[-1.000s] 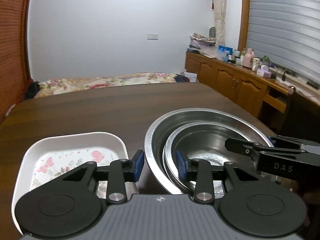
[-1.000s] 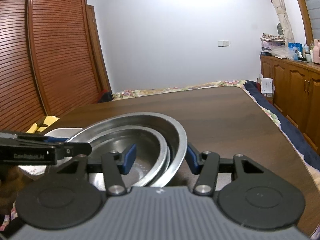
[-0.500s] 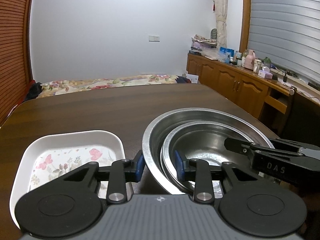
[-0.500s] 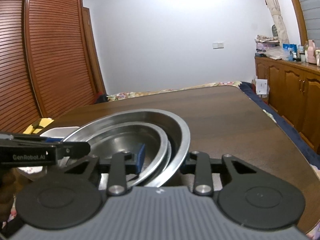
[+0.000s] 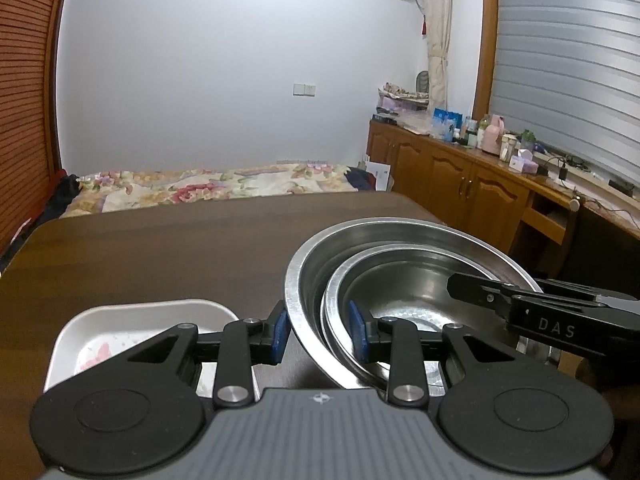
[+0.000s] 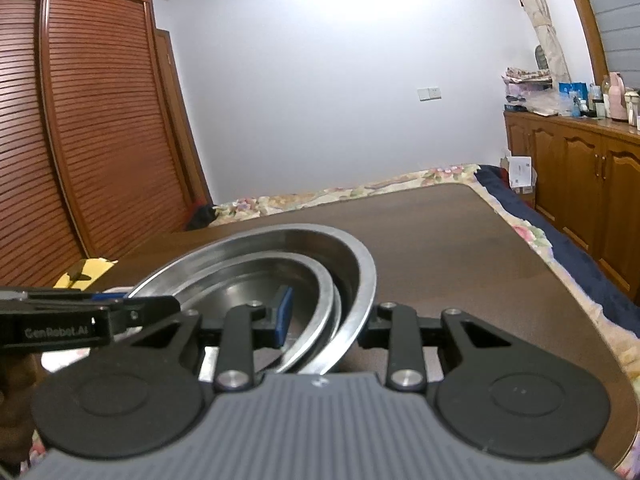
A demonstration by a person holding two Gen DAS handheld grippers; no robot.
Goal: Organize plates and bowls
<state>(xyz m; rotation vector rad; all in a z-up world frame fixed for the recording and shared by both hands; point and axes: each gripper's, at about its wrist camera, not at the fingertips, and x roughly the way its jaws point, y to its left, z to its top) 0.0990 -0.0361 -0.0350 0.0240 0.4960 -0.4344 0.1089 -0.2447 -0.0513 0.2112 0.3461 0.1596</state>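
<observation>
Now both tongs clamped on nested steel bowls (image 5: 400,264): left tongs (image 5: 318,330) near-side rims, right tongs (image 6: 326,318) just closed opposite; stack lifted off counter (image 6: 460,248), likely bound beside white tray (image 5: 132,320).

Both hand-held grippers, left (image 5: 319,334) and right (image 6: 325,318), jaws narrowed, tilted slightly downward.

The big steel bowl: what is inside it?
Inside the big steel bowl sits a smaller steel bowl, nested. Both tools' fingers cover part of it; anything under it is hidden.
</observation>
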